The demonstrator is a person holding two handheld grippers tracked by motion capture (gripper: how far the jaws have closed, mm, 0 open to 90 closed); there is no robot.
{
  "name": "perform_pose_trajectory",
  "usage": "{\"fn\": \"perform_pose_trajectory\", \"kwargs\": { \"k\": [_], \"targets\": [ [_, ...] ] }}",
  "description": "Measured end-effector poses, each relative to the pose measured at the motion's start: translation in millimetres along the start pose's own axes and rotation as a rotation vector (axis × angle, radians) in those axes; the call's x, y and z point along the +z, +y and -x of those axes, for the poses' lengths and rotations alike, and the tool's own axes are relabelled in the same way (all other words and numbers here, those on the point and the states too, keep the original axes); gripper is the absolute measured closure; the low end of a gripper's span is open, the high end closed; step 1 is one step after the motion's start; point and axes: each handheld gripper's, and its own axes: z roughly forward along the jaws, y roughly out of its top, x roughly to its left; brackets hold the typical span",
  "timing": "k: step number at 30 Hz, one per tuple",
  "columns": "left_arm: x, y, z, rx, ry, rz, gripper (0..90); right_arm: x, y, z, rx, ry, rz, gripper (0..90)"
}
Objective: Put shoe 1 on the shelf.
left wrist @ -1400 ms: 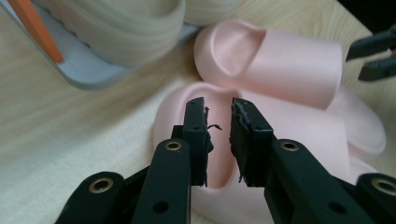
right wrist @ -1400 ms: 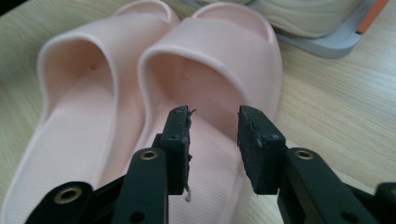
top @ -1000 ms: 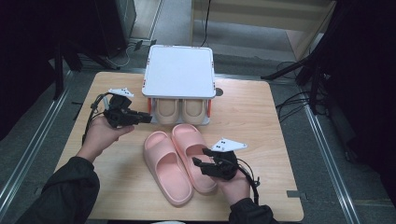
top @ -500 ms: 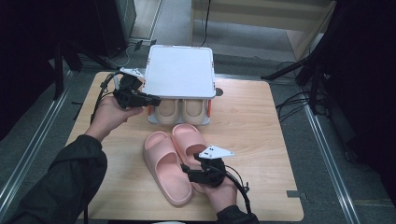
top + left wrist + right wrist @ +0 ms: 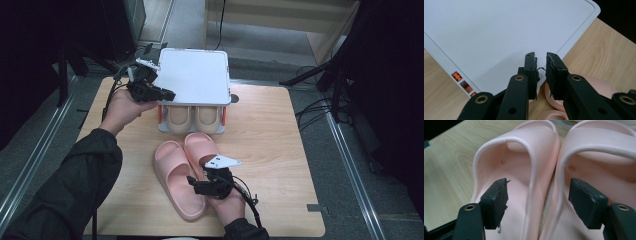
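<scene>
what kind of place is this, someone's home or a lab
More likely a lab or recording room than a home. A bare wooden table stands on grey floor with metal rails along both sides, and dark stands and cables crowd around it. The pink slippers and white shoe rack look like staged props.

My left gripper [image 5: 162, 93] and right gripper [image 5: 196, 183]: black bodies, each topped by a grey three-cornered plate with small dark marks. Black cable trails from each. My sleeves [image 5: 75, 185] are dark, cuffs at the wrists. Up close, the left gripper's jaws are flat black links with brass-coloured pivot rivets; pads [image 5: 531, 65] worn, edges frayed. The right gripper's pads [image 5: 496, 197] are chipped too.
</scene>
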Motion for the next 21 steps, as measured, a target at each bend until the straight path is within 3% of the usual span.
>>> {"fn": "perform_pose_trajectory", "kwargs": {
  "k": [6,14,17,19,21],
  "targets": [
    [1.4,-6.1,-6.8,-0.037,-0.015,0.025,79.1,14.2,12.6,-1.8,0.003,-0.027,-0.005,32.0],
    [1.2,-6.3,-5.3,-0.034,-0.009,0.023,79.0,36.2,21.7,-4.6,0.019,-0.079,-0.030,35.8],
    [0.9,-6.2,-4.9,-0.032,-0.005,0.021,78.2,40.5,23.0,-4.7,0.035,-0.112,-0.035,41.8],
    [1.0,-5.8,-4.0,-0.030,-0.009,0.020,75.0,41.2,23.4,-4.7,0.044,-0.132,-0.038,47.4],
    [0.8,-4.7,-2.3,-0.040,0.004,0.020,64.7,41.1,23.3,-4.0,0.061,-0.144,-0.033,51.0]
  ]
}}
